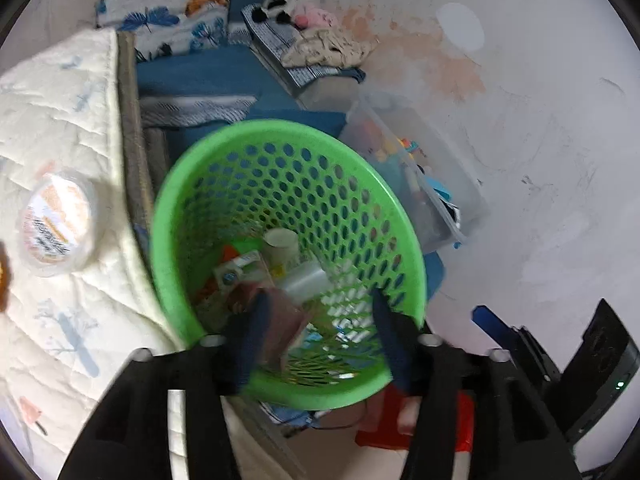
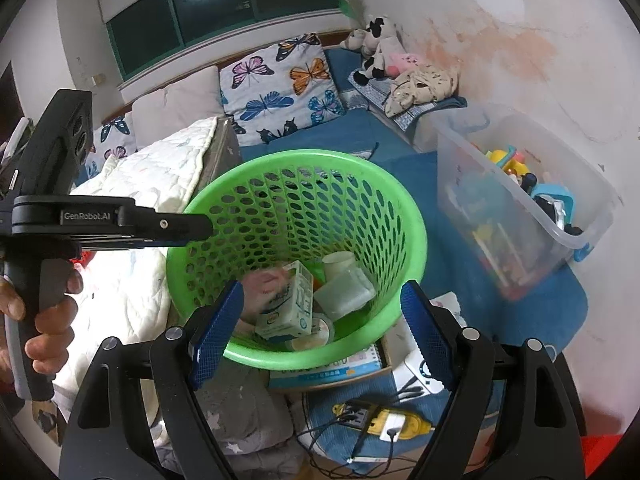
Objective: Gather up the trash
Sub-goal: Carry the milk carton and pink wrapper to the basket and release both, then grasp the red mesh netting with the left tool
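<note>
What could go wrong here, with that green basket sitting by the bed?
The basket leans on clutter beside the quilt; a nudge from either open gripper, left or right, might tip the trash out. The round tub on the quilt could get missed. Cables from the power strip could snag.

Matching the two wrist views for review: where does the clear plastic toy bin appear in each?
Left wrist: toy bin right of centre, behind the green basket, blurred.
Right wrist: toy bin at right, beside the green basket.
Shared landmark: butterfly pillow, upper left of the bin.
</note>
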Tool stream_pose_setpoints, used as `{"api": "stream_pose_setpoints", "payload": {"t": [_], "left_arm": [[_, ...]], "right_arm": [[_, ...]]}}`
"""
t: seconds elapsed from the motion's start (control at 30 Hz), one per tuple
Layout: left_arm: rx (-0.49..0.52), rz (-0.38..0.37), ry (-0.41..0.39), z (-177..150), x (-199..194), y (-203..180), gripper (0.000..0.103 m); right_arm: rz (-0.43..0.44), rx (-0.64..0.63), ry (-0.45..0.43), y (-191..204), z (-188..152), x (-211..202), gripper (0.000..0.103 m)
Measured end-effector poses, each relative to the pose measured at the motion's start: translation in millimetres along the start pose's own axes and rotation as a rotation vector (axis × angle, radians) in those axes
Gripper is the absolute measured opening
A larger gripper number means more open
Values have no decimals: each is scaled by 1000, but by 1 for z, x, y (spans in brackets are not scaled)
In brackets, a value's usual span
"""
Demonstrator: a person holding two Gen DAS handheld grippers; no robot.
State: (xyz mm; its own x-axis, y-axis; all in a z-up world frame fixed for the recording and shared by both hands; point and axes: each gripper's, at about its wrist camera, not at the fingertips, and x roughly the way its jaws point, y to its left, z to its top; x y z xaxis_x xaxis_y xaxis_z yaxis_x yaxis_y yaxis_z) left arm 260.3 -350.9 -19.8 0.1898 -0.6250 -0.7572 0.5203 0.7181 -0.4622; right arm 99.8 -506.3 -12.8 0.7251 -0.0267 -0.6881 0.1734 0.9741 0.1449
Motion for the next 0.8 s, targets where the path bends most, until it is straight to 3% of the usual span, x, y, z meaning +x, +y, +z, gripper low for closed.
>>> {"api": "stream_pose_setpoints", "payload": {"t": [0.33, 0.4, 0.8], "left_arm": [[38, 91, -68, -17, -43, 20, 63], [54, 131, -84, -21, -53, 26, 69], [19, 381, -206, -37, -130, 115, 69]], "right_arm": [[22, -36, -3, 23, -1, -7, 81], [32, -47, -1, 31, -1, -7, 81], [102, -128, 14, 92, 3, 4, 81]]}}
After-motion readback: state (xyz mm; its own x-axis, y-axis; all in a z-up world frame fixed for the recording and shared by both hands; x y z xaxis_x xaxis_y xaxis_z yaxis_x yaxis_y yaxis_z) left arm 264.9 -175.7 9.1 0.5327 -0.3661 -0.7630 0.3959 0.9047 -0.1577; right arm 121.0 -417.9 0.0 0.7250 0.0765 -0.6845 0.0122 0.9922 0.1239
